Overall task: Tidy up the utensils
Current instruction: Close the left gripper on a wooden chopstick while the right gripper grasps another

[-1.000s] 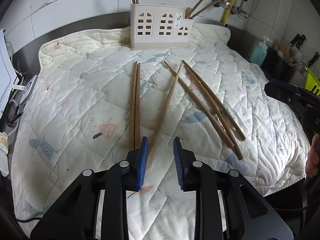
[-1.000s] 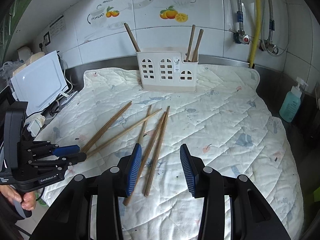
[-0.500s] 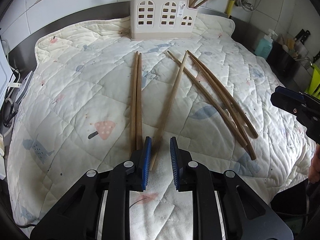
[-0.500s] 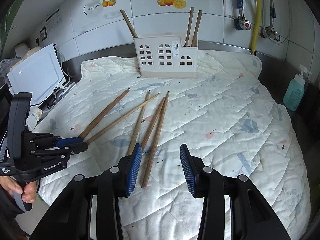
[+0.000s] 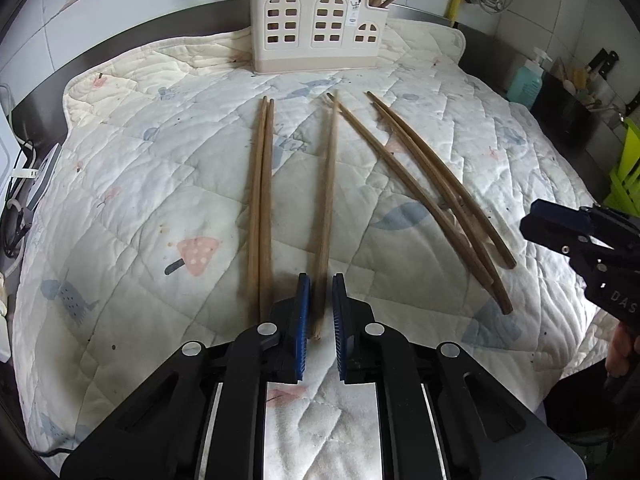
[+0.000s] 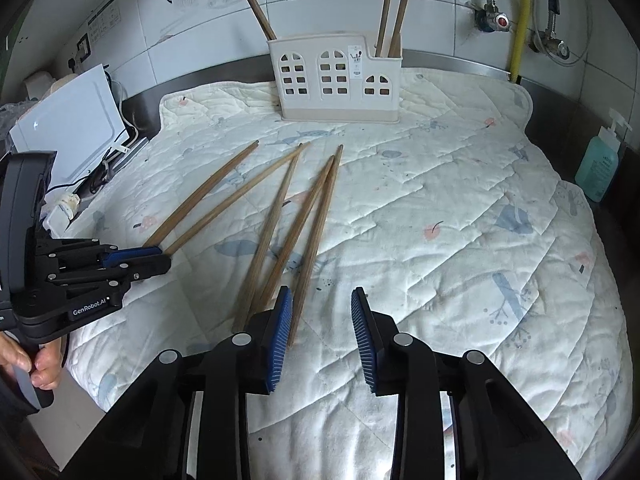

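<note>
The left gripper (image 5: 319,312) has just clamped one chopstick (image 5: 326,200) near the quilt's (image 5: 120,200) front edge, ready for lifting; the right gripper (image 6: 320,316), jaws narrowing but apart, straddles another chopstick (image 6: 316,240).

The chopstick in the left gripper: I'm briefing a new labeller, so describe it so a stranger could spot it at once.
Start at the quilted mat in front of the cream utensil holder. This chopstick is the single middle one, between a tight pair left of it and three curved ones on the right. Only it is pinched by the left gripper, whose jaws have just closed.
</note>
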### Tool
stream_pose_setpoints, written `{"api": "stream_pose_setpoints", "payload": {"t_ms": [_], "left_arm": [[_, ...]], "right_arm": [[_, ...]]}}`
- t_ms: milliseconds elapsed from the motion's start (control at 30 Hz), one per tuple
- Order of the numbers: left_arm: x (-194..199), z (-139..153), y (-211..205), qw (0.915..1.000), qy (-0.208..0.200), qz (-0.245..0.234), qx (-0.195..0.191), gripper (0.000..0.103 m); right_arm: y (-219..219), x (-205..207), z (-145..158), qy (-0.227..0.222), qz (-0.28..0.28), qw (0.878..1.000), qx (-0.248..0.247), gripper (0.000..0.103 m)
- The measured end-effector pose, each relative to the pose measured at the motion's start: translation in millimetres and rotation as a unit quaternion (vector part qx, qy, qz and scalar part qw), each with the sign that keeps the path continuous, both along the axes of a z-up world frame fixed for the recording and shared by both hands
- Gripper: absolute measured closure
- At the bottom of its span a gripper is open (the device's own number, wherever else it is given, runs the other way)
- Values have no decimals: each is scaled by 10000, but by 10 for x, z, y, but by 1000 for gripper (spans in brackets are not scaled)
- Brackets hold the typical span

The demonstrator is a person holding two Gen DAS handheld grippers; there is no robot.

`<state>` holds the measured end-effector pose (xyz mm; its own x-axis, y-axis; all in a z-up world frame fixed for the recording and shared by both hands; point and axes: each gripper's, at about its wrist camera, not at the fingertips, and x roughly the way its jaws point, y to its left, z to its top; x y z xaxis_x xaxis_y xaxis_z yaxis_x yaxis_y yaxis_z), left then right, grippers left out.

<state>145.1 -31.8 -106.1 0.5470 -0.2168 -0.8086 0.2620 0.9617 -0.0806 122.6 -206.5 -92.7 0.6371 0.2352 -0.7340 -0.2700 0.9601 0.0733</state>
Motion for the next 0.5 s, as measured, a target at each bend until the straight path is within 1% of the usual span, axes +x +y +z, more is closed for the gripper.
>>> {"api": "stream_pose_setpoints", "payload": {"t_ms": [100,333,400,500], "left_arm": [[-14,-3,-47,10000,-16,-95,5,93],[18,-17,-2,9999,73,21,-108,93],[25,-21,-12,9999,70,27,-66,91],[38,-26,-36,10000,76,11,-30,91]], "right_arm": [[34,6,-64,92,41,9999,17,78],[140,28,-209,236,130,9996,24,80],[176,18,-222,153,112,9998,-78,82],[207,18,-229,75,89,9995,-282,88]]}}
